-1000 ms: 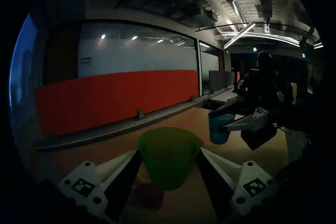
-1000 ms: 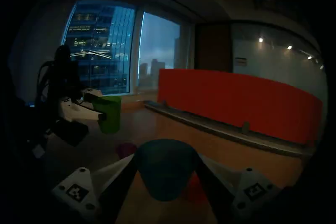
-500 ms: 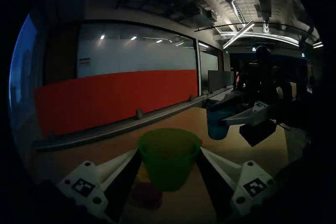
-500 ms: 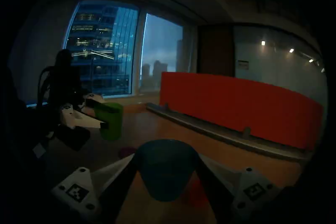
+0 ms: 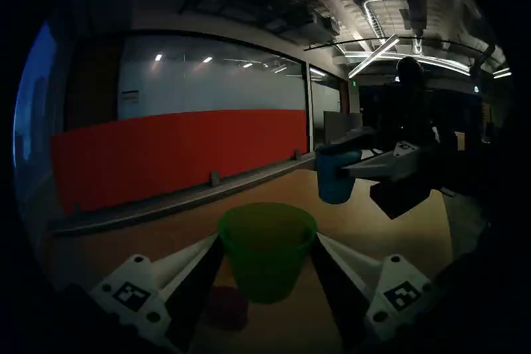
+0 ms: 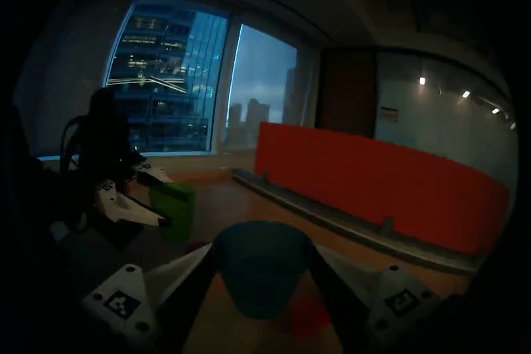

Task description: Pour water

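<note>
A green cup [image 5: 267,250] stands upright between my left gripper's [image 5: 267,254] white fingers, which are shut on it above the wooden table [image 5: 372,221]. In the right gripper view that green cup [image 6: 172,211] and the left gripper [image 6: 162,211] appear at mid-left. A blue cup [image 6: 261,269] is held upright in my right gripper [image 6: 261,271], shut on it. From the left gripper view the blue cup [image 5: 334,175] and right gripper [image 5: 338,171] hang higher, to the right of the green cup, a gap apart.
A red partition [image 5: 172,151] with a grey rail runs along the table's far side. A dark purple disc [image 5: 226,306] and a red disc [image 6: 306,317] lie on the table below the cups. Large windows [image 6: 166,88] stand behind the left gripper.
The right gripper has lifted the blue cup higher and a little closer to the green cup. The left gripper holds the green cup nearly still.
</note>
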A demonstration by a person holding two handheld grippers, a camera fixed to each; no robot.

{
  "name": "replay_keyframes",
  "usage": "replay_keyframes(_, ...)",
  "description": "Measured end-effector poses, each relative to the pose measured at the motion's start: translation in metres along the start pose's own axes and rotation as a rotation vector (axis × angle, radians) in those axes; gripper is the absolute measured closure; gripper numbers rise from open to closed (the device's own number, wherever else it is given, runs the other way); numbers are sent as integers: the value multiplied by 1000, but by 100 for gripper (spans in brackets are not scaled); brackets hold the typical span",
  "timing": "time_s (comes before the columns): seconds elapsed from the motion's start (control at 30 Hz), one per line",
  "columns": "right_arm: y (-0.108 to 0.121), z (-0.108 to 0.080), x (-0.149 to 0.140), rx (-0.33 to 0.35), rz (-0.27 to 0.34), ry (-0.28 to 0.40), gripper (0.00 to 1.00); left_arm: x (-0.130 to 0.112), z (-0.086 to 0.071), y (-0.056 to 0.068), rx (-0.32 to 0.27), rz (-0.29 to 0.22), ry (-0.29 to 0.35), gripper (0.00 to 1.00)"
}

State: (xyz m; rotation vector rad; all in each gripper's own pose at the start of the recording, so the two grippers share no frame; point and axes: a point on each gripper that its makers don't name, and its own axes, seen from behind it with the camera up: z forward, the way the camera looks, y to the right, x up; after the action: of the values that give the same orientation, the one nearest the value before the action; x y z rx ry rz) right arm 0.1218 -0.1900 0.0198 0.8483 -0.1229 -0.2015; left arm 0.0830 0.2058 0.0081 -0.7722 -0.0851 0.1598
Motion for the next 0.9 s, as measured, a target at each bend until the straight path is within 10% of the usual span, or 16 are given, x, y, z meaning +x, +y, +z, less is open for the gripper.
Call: replay_keyframes(0.9,-7,24,67,51,-282,18,5,5,10,15,-36,-12,31,14)
